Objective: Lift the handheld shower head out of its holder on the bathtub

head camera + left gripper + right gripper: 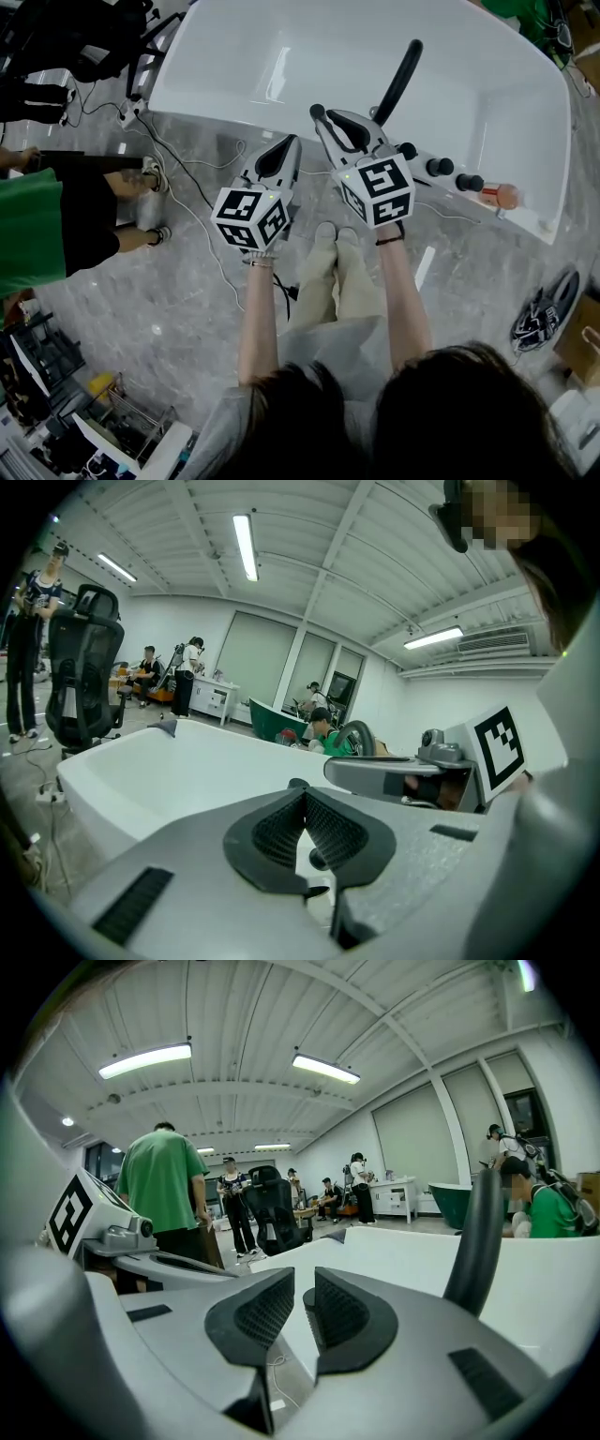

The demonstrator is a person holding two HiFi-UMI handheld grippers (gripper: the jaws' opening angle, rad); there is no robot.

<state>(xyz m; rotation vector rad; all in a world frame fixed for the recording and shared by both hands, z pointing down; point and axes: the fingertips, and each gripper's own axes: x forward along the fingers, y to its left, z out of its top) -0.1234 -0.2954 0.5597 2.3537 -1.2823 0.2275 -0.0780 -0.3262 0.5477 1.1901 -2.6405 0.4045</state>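
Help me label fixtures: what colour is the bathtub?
The bathtub is white; head view shows it best.

Bright and evenly lit from ceiling strip lamps [246, 546]. Soft white glare on the tub [281, 70] wall and streaks on the glossy floor [427, 267]. Faint shadows only. Heavy fisheye bending and black corners in both gripper views; nearest foreground slightly soft there.

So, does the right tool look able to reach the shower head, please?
Probably yes: the shower head stands just beside the right tool, with nothing between them and its jaws slightly apart.
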